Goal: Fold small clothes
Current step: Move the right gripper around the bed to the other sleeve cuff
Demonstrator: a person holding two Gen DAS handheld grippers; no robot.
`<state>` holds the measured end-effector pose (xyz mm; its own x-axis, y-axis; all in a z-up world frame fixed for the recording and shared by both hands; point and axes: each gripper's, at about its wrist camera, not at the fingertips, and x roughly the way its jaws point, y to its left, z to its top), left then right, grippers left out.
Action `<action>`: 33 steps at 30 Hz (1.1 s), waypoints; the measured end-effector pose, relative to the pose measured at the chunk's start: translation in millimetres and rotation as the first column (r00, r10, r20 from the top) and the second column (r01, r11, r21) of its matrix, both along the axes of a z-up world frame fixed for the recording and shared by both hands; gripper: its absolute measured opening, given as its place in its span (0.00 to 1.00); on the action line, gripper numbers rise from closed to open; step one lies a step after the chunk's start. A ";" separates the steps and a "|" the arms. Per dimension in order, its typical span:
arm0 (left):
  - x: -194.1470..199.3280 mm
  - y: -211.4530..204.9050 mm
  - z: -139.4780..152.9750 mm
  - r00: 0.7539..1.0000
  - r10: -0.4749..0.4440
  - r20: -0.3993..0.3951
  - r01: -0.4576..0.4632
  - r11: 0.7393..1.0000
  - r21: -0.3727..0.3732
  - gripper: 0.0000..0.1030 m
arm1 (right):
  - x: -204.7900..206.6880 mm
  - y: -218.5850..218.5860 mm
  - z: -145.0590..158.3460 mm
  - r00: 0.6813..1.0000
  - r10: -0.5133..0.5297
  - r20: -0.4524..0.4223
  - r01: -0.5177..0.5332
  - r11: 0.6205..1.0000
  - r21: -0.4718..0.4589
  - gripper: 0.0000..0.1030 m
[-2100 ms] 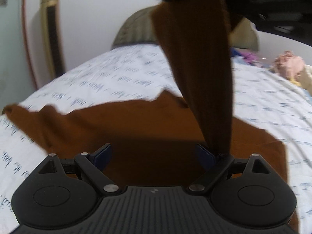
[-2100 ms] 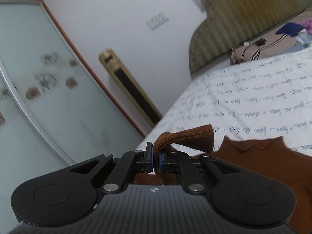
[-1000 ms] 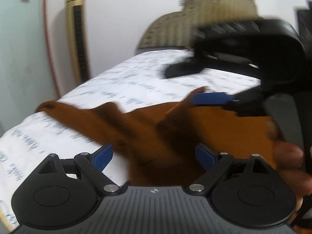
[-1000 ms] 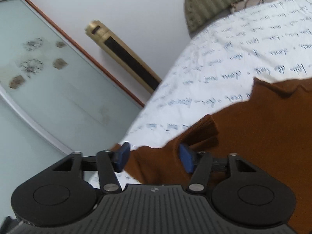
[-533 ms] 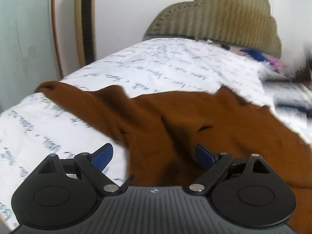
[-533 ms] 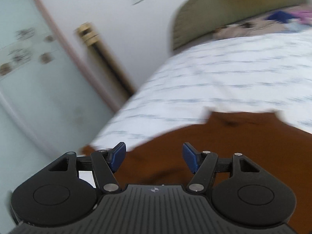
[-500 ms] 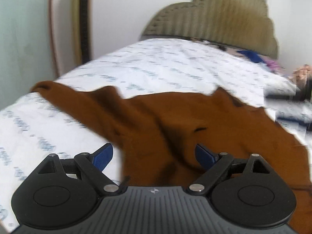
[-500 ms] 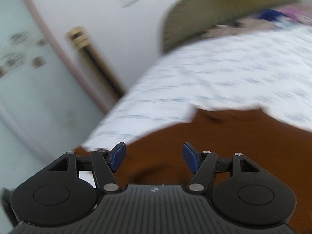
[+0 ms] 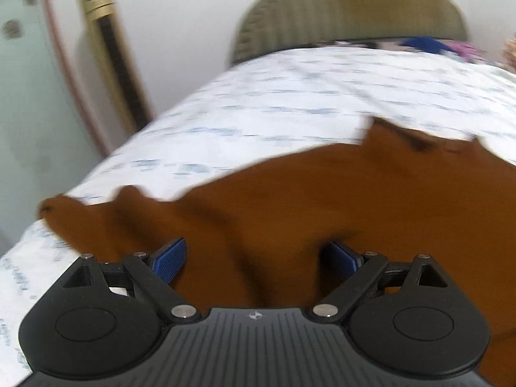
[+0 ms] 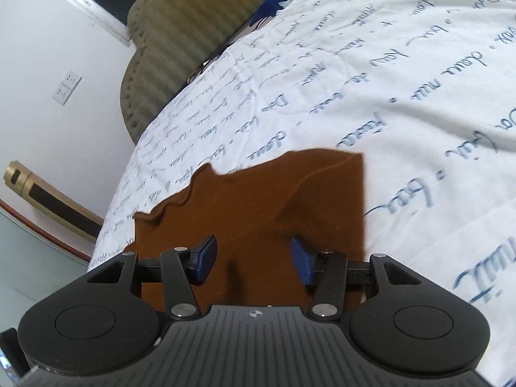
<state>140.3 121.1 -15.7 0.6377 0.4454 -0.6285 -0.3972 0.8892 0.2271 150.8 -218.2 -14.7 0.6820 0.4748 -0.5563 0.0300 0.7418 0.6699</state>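
Sleeve released, brown garment [image 10: 258,213] now flat on bed; right gripper [image 10: 253,259] empty, closing.

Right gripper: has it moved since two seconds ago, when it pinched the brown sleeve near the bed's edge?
Yes. The right gripper has let go and swung away from the gold column toward the garment's square corner; its fingers are closing, not gripping.

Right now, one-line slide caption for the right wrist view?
Right gripper, jaws closing with nothing pinched yet, over a brown garment lying on a script-printed white bedsheet.
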 end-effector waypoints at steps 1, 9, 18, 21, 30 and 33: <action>1.1 11.1 -0.1 0.999 0.035 -0.008 -0.035 0.999 -0.002 0.90 | 0.4 -3.5 -2.2 1.000 -0.001 -0.009 0.001 1.000 0.012 0.42; -39.6 67.4 15.5 0.993 0.116 -0.017 -0.116 0.993 -0.014 0.90 | -14.9 7.5 18.5 0.999 0.004 0.042 0.000 0.996 -0.088 0.57; -121.5 85.6 47.5 0.998 0.024 0.060 -0.019 0.996 -0.092 0.90 | -62.2 69.0 31.5 0.971 0.228 0.073 -0.205 0.951 -0.231 0.66; -157.5 89.4 56.7 0.997 0.004 0.074 0.002 0.997 -0.083 0.90 | -98.0 96.8 46.4 0.879 0.463 0.116 -0.440 0.880 -0.180 0.66; -257.4 109.9 71.3 0.994 0.041 0.100 -0.040 0.999 -0.010 0.90 | -170.3 186.5 16.2 0.589 0.806 -0.056 -0.807 0.591 0.013 0.67; -284.1 123.9 70.7 0.992 0.072 0.099 -0.072 0.997 -0.002 0.90 | -198.2 212.0 25.9 0.511 0.859 -0.033 -0.858 0.512 0.034 0.67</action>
